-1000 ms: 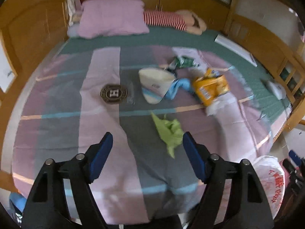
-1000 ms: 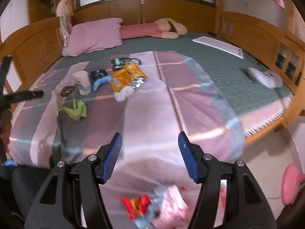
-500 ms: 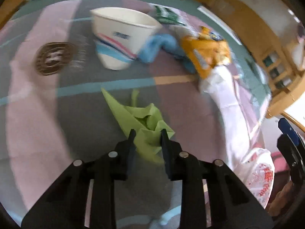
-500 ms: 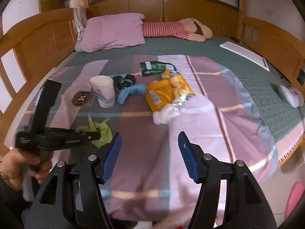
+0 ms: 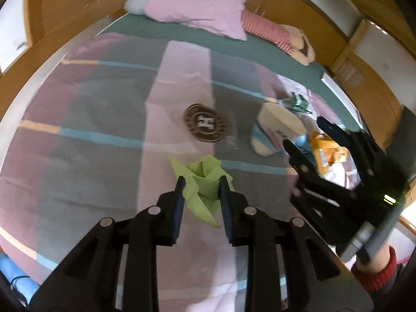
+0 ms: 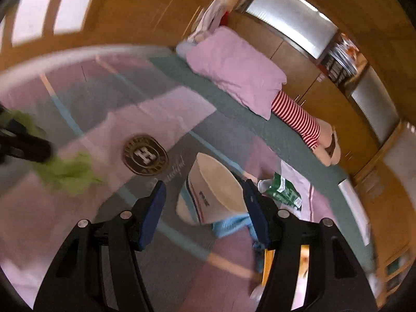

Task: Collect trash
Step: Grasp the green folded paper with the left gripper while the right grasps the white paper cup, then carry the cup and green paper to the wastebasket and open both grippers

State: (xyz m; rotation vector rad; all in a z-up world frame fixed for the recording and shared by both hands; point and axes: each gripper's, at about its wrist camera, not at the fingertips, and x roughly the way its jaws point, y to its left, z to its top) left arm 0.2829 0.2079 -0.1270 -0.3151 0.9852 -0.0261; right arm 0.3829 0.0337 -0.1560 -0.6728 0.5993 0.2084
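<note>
A crumpled green paper (image 5: pixel 205 171) sits pinched between the pads of my left gripper (image 5: pixel 202 184), just above the striped bedspread (image 5: pixel 104 119). In the right wrist view the same green paper (image 6: pixel 70 171) shows as a blur at the left. A white paper cup (image 6: pixel 215 189) lies on its side on the spread. My right gripper (image 6: pixel 205 189) is open, one finger on each side of the cup; I cannot tell whether either finger touches it. The left wrist view shows the right gripper (image 5: pixel 305 134) over the cup (image 5: pixel 275 132).
A blue cloth (image 6: pixel 231 223), a green packet (image 6: pixel 283 188) and a yellow snack bag (image 5: pixel 325 150) lie beside the cup. A round brown badge (image 5: pixel 205 126) is printed on the spread. A pink pillow (image 5: pixel 197 7) and a striped plush (image 6: pixel 296 117) lie at the headboard.
My left gripper came down and shut on the green paper. The right gripper swung left across the bed, rolled, and now straddles the paper cup, still open.
</note>
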